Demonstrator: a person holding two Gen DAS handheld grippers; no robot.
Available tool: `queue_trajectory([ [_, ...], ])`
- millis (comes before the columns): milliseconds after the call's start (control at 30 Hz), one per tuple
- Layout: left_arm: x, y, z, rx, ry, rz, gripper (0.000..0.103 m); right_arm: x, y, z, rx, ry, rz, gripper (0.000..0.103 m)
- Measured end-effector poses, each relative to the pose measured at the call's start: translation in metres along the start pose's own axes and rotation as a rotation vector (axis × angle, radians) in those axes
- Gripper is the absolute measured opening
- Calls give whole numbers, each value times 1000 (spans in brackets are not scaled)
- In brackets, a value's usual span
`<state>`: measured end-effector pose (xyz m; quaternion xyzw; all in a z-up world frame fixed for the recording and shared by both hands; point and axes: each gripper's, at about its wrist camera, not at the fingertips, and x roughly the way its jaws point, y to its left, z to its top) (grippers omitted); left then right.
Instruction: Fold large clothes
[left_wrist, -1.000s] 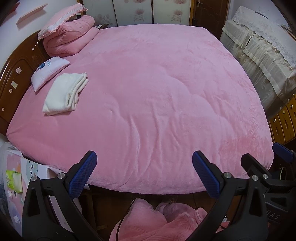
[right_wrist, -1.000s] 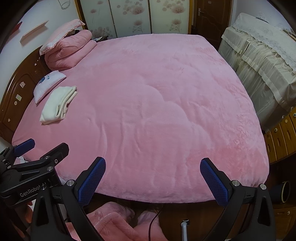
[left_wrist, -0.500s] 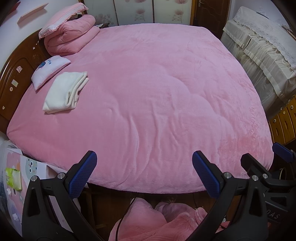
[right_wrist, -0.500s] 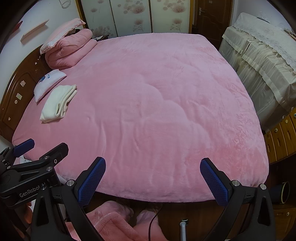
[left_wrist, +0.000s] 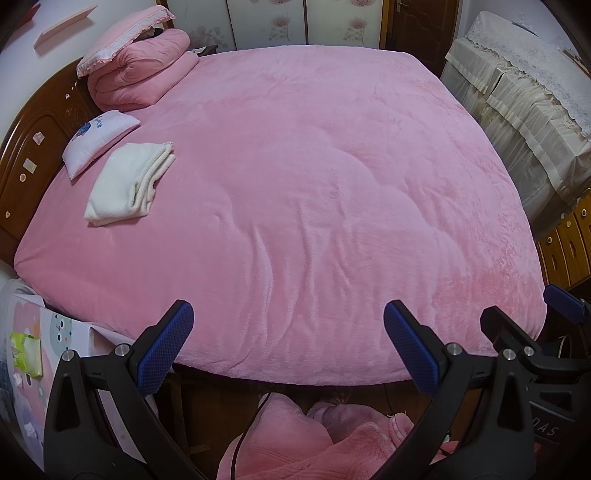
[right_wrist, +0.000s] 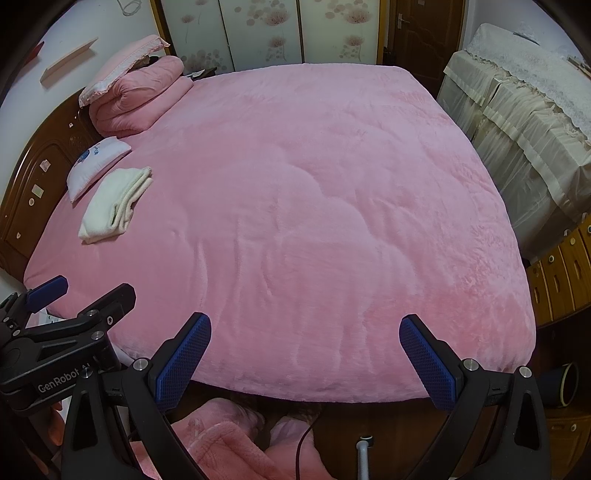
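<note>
Both grippers, left gripper (left_wrist: 284, 345) and right gripper (right_wrist: 304, 358), hang spread and empty over the bed's near edge; pink fleece garment (left_wrist: 295, 439) lies crumpled on the floor below, folded white cloth (left_wrist: 129, 184) far left on the pink bedspread (left_wrist: 314, 184).

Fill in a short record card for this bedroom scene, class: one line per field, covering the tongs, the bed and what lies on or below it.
left tongs: open, empty, at the bed's near edge
right tongs: open, empty, beside the left
bed cover: pink, spread flat, lightly creased
white folded cloth: on the bed, near the headboard
small pillow: beside the white cloth
rolled pink quilt: far corner, pillow on top
pink garment: bunched below the bed edge, not held
</note>
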<state>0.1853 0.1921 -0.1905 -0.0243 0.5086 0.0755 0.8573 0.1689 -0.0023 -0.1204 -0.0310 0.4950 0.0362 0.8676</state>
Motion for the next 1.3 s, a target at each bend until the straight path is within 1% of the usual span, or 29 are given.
queue_trajectory([
  [167,1,-4,-1,5,1,-1,102,2,-8,-7,2,5,0,103],
  [433,5,-12,1,14,6,-6,102,13,-35,-8,2,16,4,103],
  [800,10,-23,4,23,9,-1,102,15,-37,-6,-2,18,6,103],
  [1167,14,-31,11,35,12,5,102,19,-51,-9,1,23,12,103],
  [1300,16,-34,14,44,12,2,102,21,-53,-5,-3,26,12,103],
])
